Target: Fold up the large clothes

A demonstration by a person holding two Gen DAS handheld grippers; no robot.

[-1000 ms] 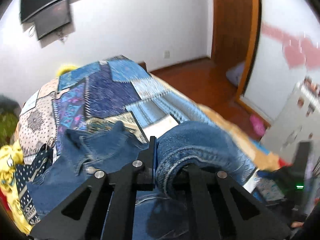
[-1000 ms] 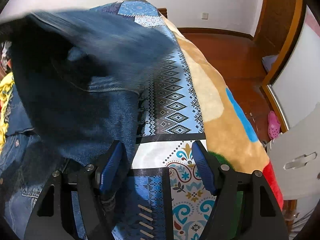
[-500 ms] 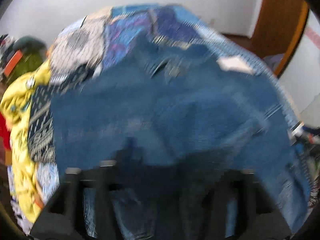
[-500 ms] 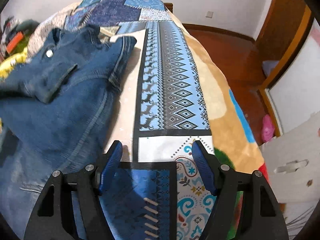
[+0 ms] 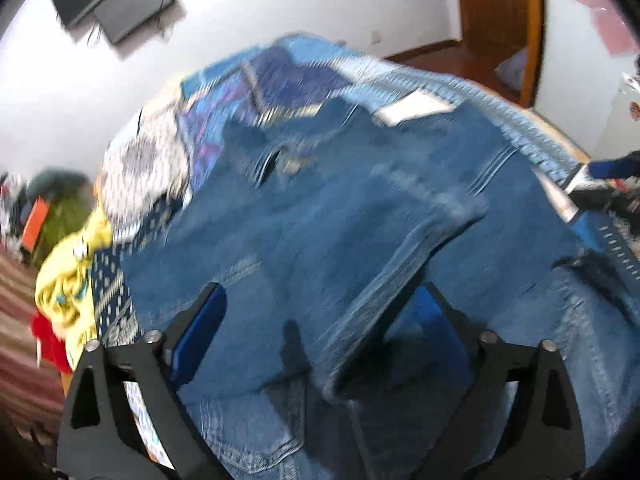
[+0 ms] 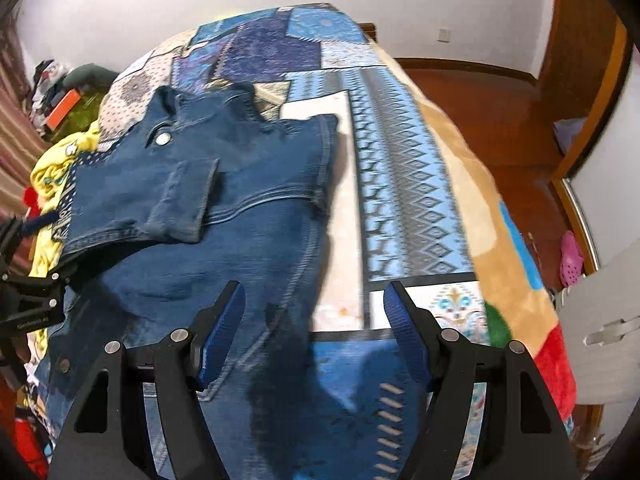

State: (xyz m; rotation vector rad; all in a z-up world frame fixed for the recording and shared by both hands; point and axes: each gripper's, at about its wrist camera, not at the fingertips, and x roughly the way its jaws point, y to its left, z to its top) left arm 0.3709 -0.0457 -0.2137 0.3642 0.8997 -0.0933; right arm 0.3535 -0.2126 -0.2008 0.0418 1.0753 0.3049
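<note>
The denim jacket (image 6: 224, 208) lies spread on the bed, its sleeve (image 6: 180, 200) folded across the chest just below the collar button; a second ago that sleeve was bunched and pinched in the left gripper (image 5: 320, 312), and now it rests flat, so the sleeve fold looks done. The left fingers are opening wide, nearly at full spread, with denim lying under and between them but no pad pressing on it; the view is motion-blurred. The right gripper (image 6: 314, 320) hangs over the jacket's right edge and the patchwork bedspread (image 6: 400, 184), its fingers partly apart and holding nothing; that spread is unchanged. A yellow garment (image 6: 52, 168) lies beyond the left fingers.
</note>
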